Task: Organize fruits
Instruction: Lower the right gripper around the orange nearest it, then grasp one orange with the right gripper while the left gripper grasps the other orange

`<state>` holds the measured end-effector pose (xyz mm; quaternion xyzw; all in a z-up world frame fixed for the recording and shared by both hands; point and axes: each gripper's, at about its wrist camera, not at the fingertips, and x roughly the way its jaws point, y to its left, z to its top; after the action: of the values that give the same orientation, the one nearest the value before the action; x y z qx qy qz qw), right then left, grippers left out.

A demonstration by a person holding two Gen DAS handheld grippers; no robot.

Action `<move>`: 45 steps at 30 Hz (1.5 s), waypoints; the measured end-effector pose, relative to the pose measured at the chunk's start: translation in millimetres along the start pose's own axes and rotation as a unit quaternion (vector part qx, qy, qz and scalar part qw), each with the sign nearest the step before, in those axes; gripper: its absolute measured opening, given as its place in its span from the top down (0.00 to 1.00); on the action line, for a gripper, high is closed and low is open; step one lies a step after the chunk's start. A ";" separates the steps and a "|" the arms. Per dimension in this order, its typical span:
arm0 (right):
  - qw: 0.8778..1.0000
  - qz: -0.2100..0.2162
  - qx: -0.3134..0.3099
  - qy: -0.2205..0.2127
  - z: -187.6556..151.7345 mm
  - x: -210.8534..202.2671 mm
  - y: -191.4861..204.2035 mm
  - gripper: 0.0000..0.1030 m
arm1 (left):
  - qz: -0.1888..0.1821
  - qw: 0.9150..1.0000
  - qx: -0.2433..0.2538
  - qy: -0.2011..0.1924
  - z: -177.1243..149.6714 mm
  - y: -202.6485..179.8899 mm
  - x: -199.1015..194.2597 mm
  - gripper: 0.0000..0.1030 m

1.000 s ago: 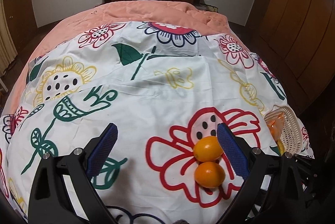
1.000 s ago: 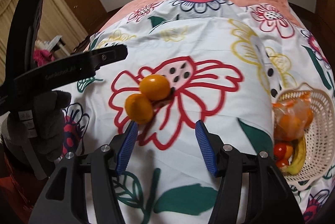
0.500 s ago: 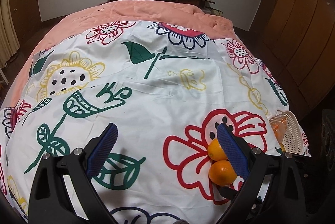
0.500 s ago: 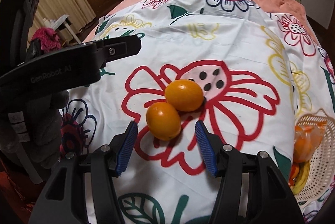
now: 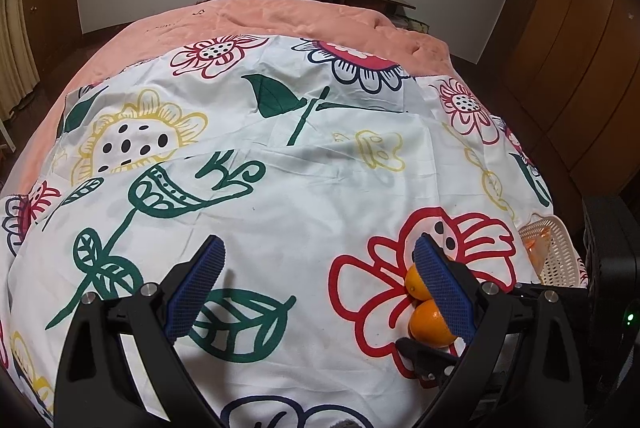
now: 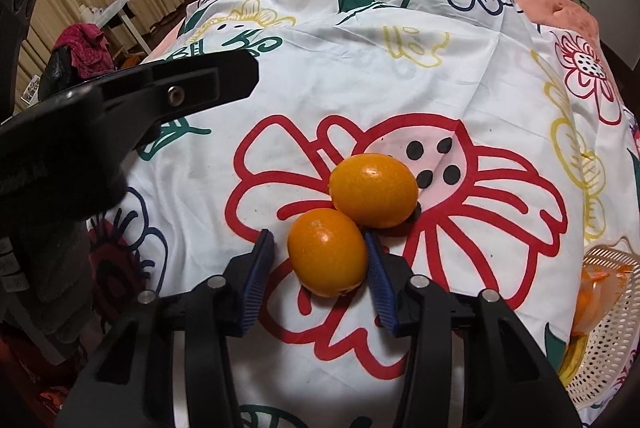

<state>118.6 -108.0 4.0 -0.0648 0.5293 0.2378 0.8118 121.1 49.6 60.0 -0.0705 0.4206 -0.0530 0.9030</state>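
Since a second ago your right gripper (image 6: 320, 260) has advanced until its part-open jaws flank the near orange (image 6: 327, 252), right pad touching, nothing gripped. Both oranges lie touching on the bedsheet (image 6: 400, 83), so you come from the free side; your left gripper (image 5: 320, 284) hangs wide open, empty, nearby.

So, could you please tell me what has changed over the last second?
The right gripper moved forward until its open fingers came around the near orange, not yet clamped. The far orange, basket and open left gripper stayed put.
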 end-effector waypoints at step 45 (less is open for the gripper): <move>0.994 0.012 0.081 -0.071 -56.1 -56.7 -53.8 0.64 | -0.079 0.984 0.121 0.105 -22.7 -84.4 59.5 0.47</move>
<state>78.1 -193.4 22.4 0.0240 0.4884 0.2078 0.8472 138.7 -44.6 15.3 0.0117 0.4967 -0.1818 0.8486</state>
